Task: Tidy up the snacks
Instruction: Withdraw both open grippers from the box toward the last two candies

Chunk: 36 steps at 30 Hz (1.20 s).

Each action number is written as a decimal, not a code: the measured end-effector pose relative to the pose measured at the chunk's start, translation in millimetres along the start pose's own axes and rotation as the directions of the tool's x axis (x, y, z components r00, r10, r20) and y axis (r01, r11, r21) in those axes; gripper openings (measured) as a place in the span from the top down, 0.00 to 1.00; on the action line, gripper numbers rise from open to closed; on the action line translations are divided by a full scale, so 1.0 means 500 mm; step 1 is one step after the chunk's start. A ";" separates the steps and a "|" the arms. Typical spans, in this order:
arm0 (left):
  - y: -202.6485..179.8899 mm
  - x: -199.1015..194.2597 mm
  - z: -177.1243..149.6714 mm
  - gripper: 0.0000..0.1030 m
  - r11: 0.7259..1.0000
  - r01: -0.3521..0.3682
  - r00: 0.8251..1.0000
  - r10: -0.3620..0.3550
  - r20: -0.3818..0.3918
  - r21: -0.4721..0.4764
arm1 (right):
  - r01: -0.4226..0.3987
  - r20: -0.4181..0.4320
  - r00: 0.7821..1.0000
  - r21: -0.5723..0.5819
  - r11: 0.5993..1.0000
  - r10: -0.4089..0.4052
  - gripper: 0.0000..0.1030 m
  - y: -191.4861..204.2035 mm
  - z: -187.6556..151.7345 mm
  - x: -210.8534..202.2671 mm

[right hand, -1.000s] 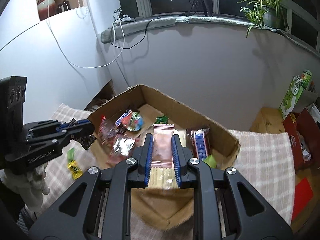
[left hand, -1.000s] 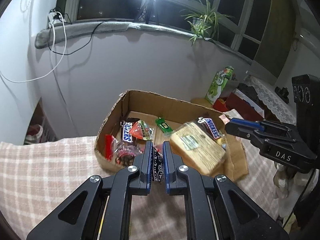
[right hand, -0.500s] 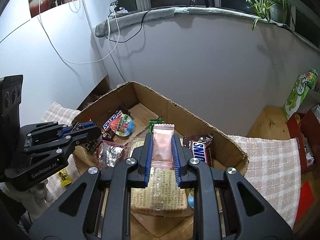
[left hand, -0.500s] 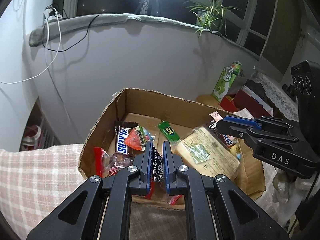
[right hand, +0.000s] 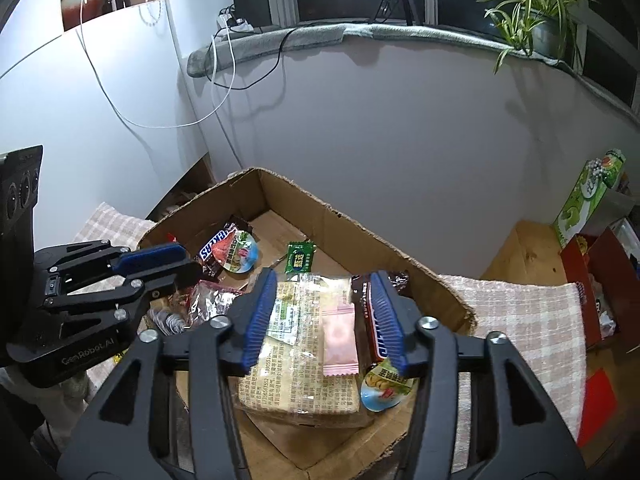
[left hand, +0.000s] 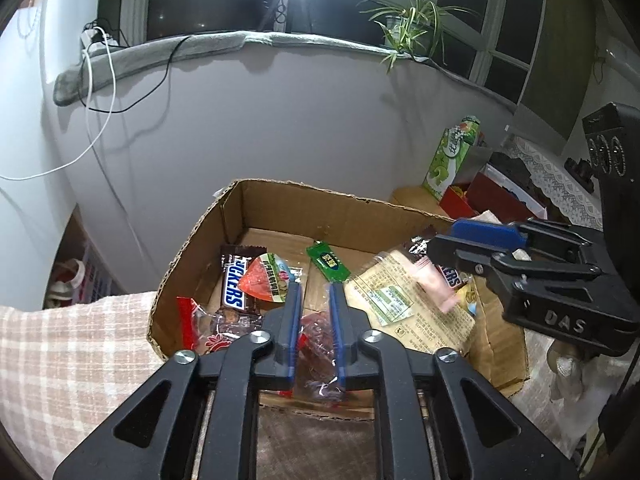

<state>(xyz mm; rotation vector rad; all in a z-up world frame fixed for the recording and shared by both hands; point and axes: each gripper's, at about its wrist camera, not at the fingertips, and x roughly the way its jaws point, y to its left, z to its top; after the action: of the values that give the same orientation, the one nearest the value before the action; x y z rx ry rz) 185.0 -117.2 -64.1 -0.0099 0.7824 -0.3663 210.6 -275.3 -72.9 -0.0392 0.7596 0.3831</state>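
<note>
An open cardboard box point(left hand: 280, 190) point(right hand: 320, 204) holds several snacks: a Snickers bar point(left hand: 234, 280) point(right hand: 212, 246), a red-lidded jelly cup point(left hand: 266, 280), a green packet point(left hand: 328, 262) point(right hand: 300, 258) and a big cracker packet point(left hand: 408, 304) point(right hand: 296, 344). My left gripper point(left hand: 314, 286) point(right hand: 188, 260) hovers over the box's near left part. Its jaws are opening with nothing between them, and red candy wrappers point(left hand: 316, 336) show below. My right gripper point(right hand: 324, 276) point(left hand: 444, 238) is opening above the cracker packet. A pink packet point(right hand: 340, 336) point(left hand: 434, 284) lies loose on the crackers.
The box sits on a checked cloth point(left hand: 60, 344) point(right hand: 520, 312). A green carton point(left hand: 450, 156) point(right hand: 588, 200) and red boxes point(left hand: 496, 196) stand to the right. A grey wall with hanging cables rises behind, with a potted plant point(right hand: 532, 24) on the sill.
Both grippers went from shut to open. The pink packet left the right jaws and dropped onto the cracker packet. The dark packet is gone from the left jaws, which moved over the box.
</note>
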 end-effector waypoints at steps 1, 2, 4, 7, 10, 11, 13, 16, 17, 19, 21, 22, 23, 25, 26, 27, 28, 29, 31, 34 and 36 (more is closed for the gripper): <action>0.000 -0.001 0.000 0.72 1.000 -0.005 1.000 0.005 0.002 -0.003 | 0.004 0.002 1.000 -0.001 1.000 -0.004 0.44 -0.001 0.001 -0.002; 0.001 -0.001 0.001 0.64 1.000 -0.008 1.000 0.008 0.003 -0.007 | 0.012 0.006 1.000 -0.002 1.000 -0.012 0.40 -0.001 0.002 -0.004; 0.002 -0.001 0.001 0.57 1.000 -0.011 1.000 0.011 0.003 -0.010 | 0.029 0.019 0.999 -0.004 1.000 -0.029 0.25 -0.001 0.003 -0.008; 0.001 -0.001 0.001 0.49 1.000 -0.018 1.000 0.018 -0.002 -0.006 | 0.043 0.030 0.999 -0.003 0.999 -0.043 0.16 -0.002 0.004 -0.012; -0.001 0.000 -0.002 0.49 1.000 -0.024 1.000 0.024 -0.005 0.004 | 0.050 0.026 0.998 -0.010 0.999 -0.050 0.16 0.001 0.006 -0.011; -0.001 0.000 -0.003 0.49 1.000 -0.025 1.000 0.025 -0.005 0.004 | 0.049 0.025 0.999 -0.012 0.999 -0.048 0.16 0.002 0.007 -0.012; -0.002 -0.001 -0.004 0.49 1.000 -0.027 1.000 0.027 -0.004 0.005 | 0.048 0.027 0.999 -0.013 0.999 -0.048 0.16 0.004 0.007 -0.015; -0.004 -0.006 -0.005 0.49 1.000 -0.027 1.000 0.027 -0.001 0.006 | 0.049 0.032 0.998 -0.008 0.999 -0.049 0.16 0.006 0.006 -0.022; -0.004 -0.007 -0.005 0.49 1.000 -0.027 1.000 0.027 0.000 0.007 | 0.049 0.034 0.998 -0.006 0.999 -0.048 0.16 0.006 0.005 -0.026; -0.007 -0.014 -0.007 0.49 1.000 -0.029 1.000 0.029 0.005 0.010 | 0.050 0.039 0.998 -0.002 0.999 -0.050 0.16 0.007 0.004 -0.035; -0.010 -0.022 -0.009 0.49 0.999 -0.030 1.000 0.030 0.009 0.014 | 0.049 0.043 0.998 0.002 0.999 -0.049 0.16 0.007 0.003 -0.044; -0.012 -0.028 -0.010 0.49 0.999 -0.029 1.000 0.029 0.010 0.017 | 0.048 0.045 0.998 0.004 0.999 -0.048 0.16 0.007 0.002 -0.049; -0.014 -0.030 -0.010 0.49 0.999 -0.030 1.000 0.029 0.010 0.019 | 0.047 0.047 0.998 0.006 0.999 -0.047 0.16 0.008 0.000 -0.055; -0.016 -0.039 -0.012 0.49 0.999 -0.033 0.999 0.033 0.014 0.022 | 0.046 0.050 0.998 0.005 0.999 -0.047 0.16 0.011 -0.003 -0.065; -0.016 -0.044 -0.014 0.49 0.999 -0.034 0.999 0.034 0.016 0.021 | 0.047 0.052 0.998 0.002 0.999 -0.047 0.16 0.014 -0.005 -0.071; -0.017 -0.048 -0.015 0.49 0.999 -0.035 0.999 0.035 0.018 0.020 | 0.048 0.053 0.997 0.000 0.999 -0.048 0.16 0.016 -0.006 -0.074; -0.017 -0.054 -0.017 0.49 0.999 -0.037 0.999 0.037 0.022 0.018 | 0.049 0.055 0.997 -0.002 0.999 -0.049 0.16 0.019 -0.008 -0.080; -0.017 -0.061 -0.019 0.49 0.999 -0.038 0.999 0.038 0.026 0.016 | 0.050 0.057 0.997 -0.003 0.999 -0.049 0.16 0.021 -0.010 -0.086; -0.019 -0.070 -0.022 0.49 0.999 -0.040 0.999 0.039 0.030 0.016 | 0.048 0.062 0.997 -0.003 0.999 -0.048 0.16 0.025 -0.013 -0.097; -0.019 -0.084 -0.028 0.49 0.999 -0.042 0.998 0.042 0.037 0.013 | 0.049 0.067 0.997 -0.004 0.999 -0.048 0.16 0.032 -0.020 -0.111; -0.020 -0.094 -0.034 0.49 0.999 -0.042 0.998 0.042 0.040 0.012 | 0.049 0.072 0.996 -0.004 0.999 -0.048 0.16 0.037 -0.026 -0.122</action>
<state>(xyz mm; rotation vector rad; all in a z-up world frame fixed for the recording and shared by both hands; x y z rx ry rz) 139.7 -109.2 -42.3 0.0113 0.7395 -0.3303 155.2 -280.4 -39.1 -0.0493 0.6855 0.3388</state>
